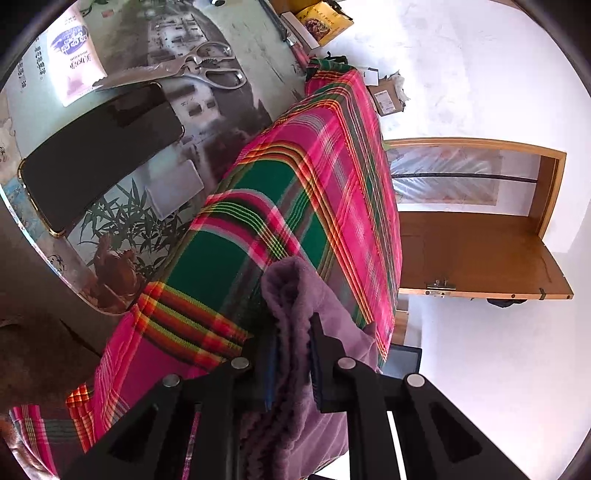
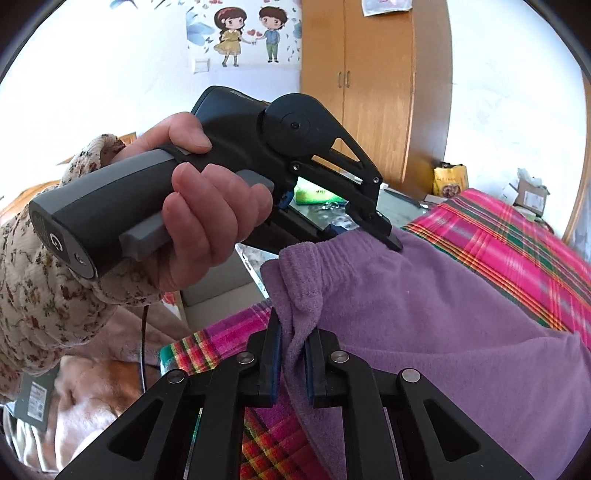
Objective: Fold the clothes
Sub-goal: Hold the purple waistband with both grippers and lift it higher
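Right wrist view alone shows both tools point(image 2: 292, 363) clamped on the purple garment point(image 2: 424, 314).

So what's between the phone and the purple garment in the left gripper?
In the left wrist view, a stretch of printed tabletop, then the plaid cloth, lies between the phone and the purple garment.

the white and purple packet point(image 1: 75, 55) on the bench point(image 1: 236, 44) carries printed characters, too distorted to read. the yellow box point(image 1: 325, 20) beyond it bears lettering that stays illegible. a shipping label on the cardboard carton point(image 1: 386, 98) is too small to make out. the butt of the left gripper's handle point(image 2: 55, 242) shows a power symbol.
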{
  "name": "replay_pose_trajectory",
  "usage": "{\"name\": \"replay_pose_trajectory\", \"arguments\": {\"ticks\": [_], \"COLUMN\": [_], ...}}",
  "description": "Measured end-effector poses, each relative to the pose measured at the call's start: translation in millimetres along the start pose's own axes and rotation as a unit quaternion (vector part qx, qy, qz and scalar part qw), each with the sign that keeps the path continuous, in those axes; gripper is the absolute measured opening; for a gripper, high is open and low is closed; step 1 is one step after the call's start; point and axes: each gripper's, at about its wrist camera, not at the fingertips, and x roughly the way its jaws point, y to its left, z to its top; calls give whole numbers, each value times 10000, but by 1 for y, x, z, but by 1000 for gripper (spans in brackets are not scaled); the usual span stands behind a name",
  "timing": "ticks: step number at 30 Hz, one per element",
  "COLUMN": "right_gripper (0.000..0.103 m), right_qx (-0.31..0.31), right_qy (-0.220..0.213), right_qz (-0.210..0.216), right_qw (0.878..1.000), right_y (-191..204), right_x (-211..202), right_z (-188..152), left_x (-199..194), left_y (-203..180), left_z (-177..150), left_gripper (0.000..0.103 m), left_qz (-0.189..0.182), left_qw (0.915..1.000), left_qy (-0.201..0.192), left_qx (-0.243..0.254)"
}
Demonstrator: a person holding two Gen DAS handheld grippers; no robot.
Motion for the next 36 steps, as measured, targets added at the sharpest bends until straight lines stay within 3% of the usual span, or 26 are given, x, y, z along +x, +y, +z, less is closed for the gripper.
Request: {"name": "replay_pose_trajectory", "arguments": {"ticks": [6,12,22,29,36], "right_gripper": [10,10,10,10,10], "right_qx": [107,102,63,50,77], "right_qy": [-280,-60,-19,186,108], "right_qz": [65,50,18,28,48], "right_qw": [9995,9999,10000,9998,9999], "right_y": [-5,-7,-6,-8,-10], "right_x": [-12,0,8,17,14], "right_z": [5,5,7,5,6], "left_x": [-7,1,1,8,6], "left_y": [-8,-3,-8,14,5], "left_z": [-5,-2,0,4,4], "left_gripper": [15,15,16,16,16], "left_qz": [-78,110,75,-40,16], "left_qw": [9999,9999,9998,9998,10000], "left_qy": [-95,-58,-77,10,11], "left_qx": [101,63,186,-181,-49]}}
